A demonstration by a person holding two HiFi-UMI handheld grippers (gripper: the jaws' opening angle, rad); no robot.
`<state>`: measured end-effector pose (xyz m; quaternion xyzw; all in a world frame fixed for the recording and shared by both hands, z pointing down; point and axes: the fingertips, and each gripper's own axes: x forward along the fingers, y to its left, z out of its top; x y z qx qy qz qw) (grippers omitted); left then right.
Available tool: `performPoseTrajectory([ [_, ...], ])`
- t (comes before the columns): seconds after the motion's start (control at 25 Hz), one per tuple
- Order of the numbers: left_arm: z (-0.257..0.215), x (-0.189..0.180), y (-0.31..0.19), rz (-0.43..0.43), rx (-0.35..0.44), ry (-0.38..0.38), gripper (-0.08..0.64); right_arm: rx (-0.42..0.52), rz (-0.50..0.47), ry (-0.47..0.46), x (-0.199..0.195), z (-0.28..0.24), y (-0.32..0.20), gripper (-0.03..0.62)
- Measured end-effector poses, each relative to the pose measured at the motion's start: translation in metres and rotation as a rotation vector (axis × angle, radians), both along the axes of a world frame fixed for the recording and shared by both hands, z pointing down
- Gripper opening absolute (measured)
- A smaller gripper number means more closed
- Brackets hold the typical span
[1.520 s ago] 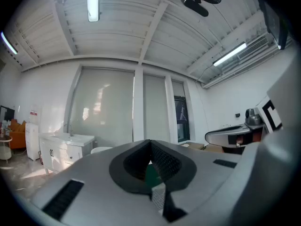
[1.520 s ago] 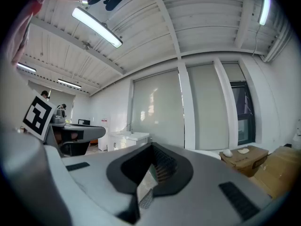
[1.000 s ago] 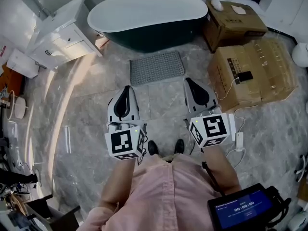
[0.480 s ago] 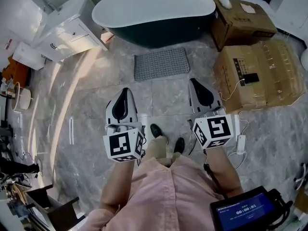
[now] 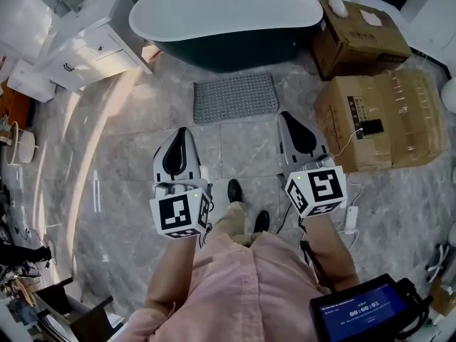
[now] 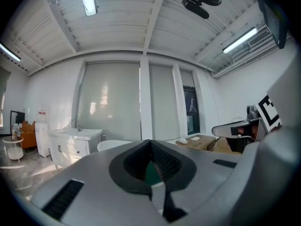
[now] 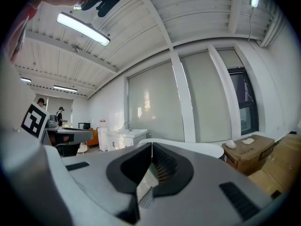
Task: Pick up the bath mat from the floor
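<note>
The bath mat (image 5: 235, 97) lies flat on the floor just in front of the bathtub (image 5: 224, 13), untouched. The person has just stepped toward the bathtub, one shoe (image 5: 234, 189) now leading. The left gripper (image 5: 181, 134) and right gripper (image 5: 289, 118) have their jaws together and empty, farther from the bathtub than the mat. This looks like the approach; opening and lowering are probably still to come.

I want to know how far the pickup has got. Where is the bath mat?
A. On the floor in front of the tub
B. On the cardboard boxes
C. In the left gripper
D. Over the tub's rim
A: the mat lies flat on the floor by the tub, ahead of the left gripper and right gripper, both shut and empty.
</note>
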<state>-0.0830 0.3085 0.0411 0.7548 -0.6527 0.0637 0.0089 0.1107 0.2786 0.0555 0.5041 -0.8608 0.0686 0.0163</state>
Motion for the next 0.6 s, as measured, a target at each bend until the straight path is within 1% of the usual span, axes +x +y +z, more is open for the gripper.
performPoseTrajectory([
  [0.24, -0.01, -0.034, -0.066, 0.006, 0.026, 0.015, 0.025, 0.011, 0.009, 0.006, -0.035, -0.01, -0.061, 0.018],
  [0.6, -0.037, -0.066, -0.128, 0.046, 0.093, 0.022, 0.025, 0.076, 0.045, 0.005, -0.066, -0.042, -0.117, 0.018],
])
